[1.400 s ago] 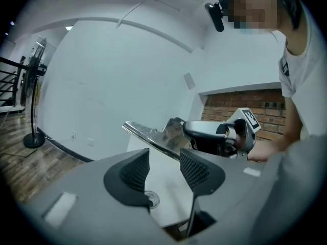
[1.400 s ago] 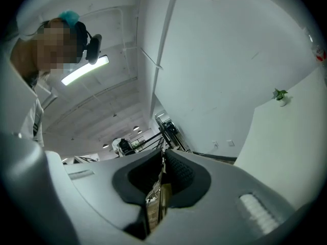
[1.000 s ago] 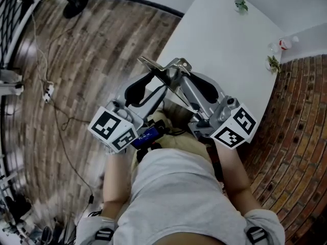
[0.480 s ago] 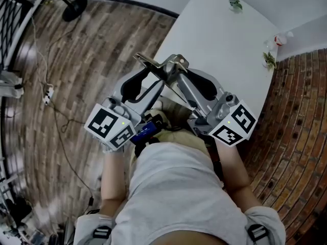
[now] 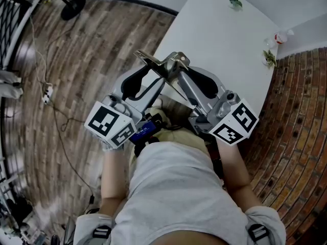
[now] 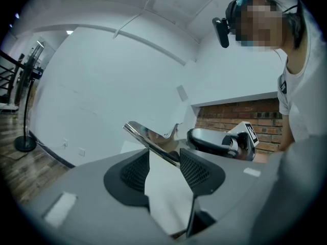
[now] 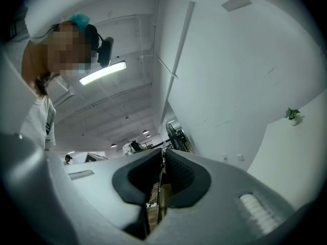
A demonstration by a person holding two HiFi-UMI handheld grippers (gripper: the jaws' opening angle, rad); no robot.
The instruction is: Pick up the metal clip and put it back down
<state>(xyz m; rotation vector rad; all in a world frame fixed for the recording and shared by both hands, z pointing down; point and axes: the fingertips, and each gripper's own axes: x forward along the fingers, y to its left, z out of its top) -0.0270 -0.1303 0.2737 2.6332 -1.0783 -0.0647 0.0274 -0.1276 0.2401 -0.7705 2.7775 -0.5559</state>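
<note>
The metal clip (image 5: 156,64) is a shiny bent strip held in the air over the near corner of the white table (image 5: 219,40). My right gripper (image 5: 176,68) is shut on it. In the right gripper view the clip (image 7: 162,180) shows edge-on, pinched between the nearly closed pads of that gripper (image 7: 162,162). My left gripper (image 5: 153,75) meets it from the left. Seen from the left gripper, the jaws (image 6: 163,160) stand apart and the strip (image 6: 150,139) slants across their tips. The right gripper (image 6: 225,142) shows just beyond it.
Two small green sprigs (image 5: 235,1) (image 5: 269,59) and a small bottle (image 5: 280,37) sit near the table's far edges. Wooden floor with cables (image 5: 48,91) and a round stand base (image 5: 74,6) lies to the left, brick floor to the right.
</note>
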